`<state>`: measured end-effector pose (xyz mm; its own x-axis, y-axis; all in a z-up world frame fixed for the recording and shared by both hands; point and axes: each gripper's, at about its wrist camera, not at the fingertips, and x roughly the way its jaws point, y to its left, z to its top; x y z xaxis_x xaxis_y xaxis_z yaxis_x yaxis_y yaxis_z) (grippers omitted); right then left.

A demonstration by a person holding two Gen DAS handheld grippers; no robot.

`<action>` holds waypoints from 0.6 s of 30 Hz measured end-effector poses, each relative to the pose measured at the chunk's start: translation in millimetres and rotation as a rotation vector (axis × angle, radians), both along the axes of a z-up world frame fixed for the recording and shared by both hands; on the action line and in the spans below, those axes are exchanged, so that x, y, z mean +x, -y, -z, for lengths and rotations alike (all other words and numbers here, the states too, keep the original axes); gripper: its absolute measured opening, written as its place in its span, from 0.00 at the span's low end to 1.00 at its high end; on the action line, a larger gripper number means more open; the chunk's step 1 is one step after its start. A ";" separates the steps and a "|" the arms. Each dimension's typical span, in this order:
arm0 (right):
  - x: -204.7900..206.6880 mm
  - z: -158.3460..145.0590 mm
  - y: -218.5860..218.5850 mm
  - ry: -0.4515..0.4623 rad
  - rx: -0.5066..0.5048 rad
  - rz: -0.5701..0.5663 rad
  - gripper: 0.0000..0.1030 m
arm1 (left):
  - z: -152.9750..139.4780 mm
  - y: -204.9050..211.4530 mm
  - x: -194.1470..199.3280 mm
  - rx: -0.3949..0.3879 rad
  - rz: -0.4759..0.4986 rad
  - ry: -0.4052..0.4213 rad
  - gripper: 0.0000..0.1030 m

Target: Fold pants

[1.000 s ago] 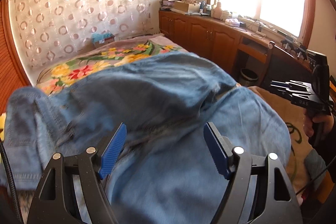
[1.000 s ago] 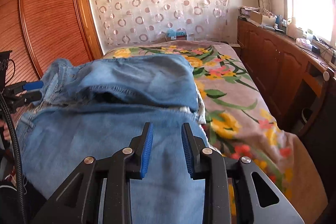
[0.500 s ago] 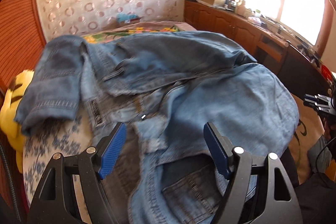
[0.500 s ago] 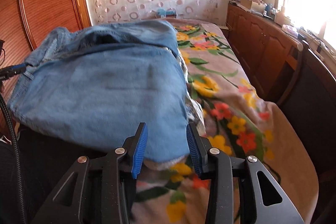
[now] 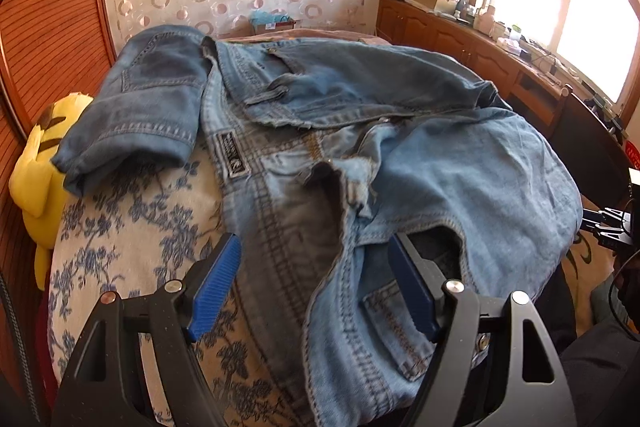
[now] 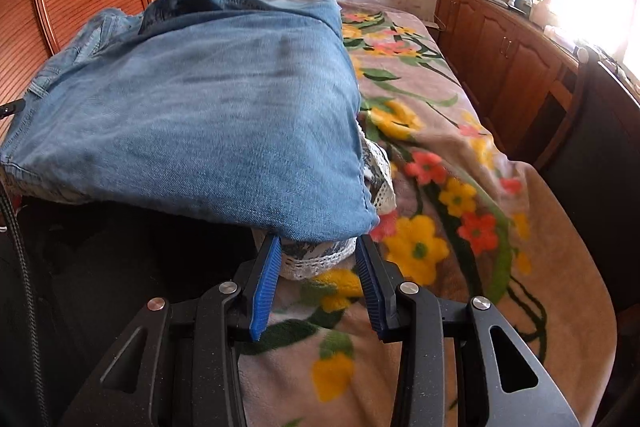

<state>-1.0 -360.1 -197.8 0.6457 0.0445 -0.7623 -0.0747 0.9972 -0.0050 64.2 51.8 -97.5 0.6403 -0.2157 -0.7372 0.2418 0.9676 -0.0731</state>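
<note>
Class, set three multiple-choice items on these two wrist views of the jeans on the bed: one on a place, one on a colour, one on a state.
1. Where is the yellow plush toy relative to the jeans in the left wrist view?
A. left
B. right
C. on top

2. What colour are the gripper pads?
A. red
B. blue
C. green

3. How do the left gripper jaws stand?
A. shut on the waistband
B. shut on nothing
C. wide open over the denim

Key: 1 A, the toy sits at the picture's left edge beside the wooden wall; 2 B, both views show blue pads; 3 C, clear gaps separate pads and cloth.
</note>
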 end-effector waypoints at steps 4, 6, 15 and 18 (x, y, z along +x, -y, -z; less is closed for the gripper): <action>3.5 3.0 -1.3 0.019 -0.008 0.022 0.39 | 6.0 -9.7 -8.5 -0.006 -0.018 -0.014 0.74; 4.6 0.5 -3.5 0.032 -0.013 0.025 0.39 | 8.6 -14.0 -13.6 -0.010 -0.024 -0.025 0.74; -7.5 -9.4 -8.2 0.105 -0.020 -0.011 0.06 | 21.2 -25.8 -30.6 -0.038 -0.028 -0.066 0.74; -10.7 -16.6 -7.0 0.141 -0.016 -0.005 0.04 | 23.6 -29.9 -37.9 -0.052 -0.027 -0.078 0.74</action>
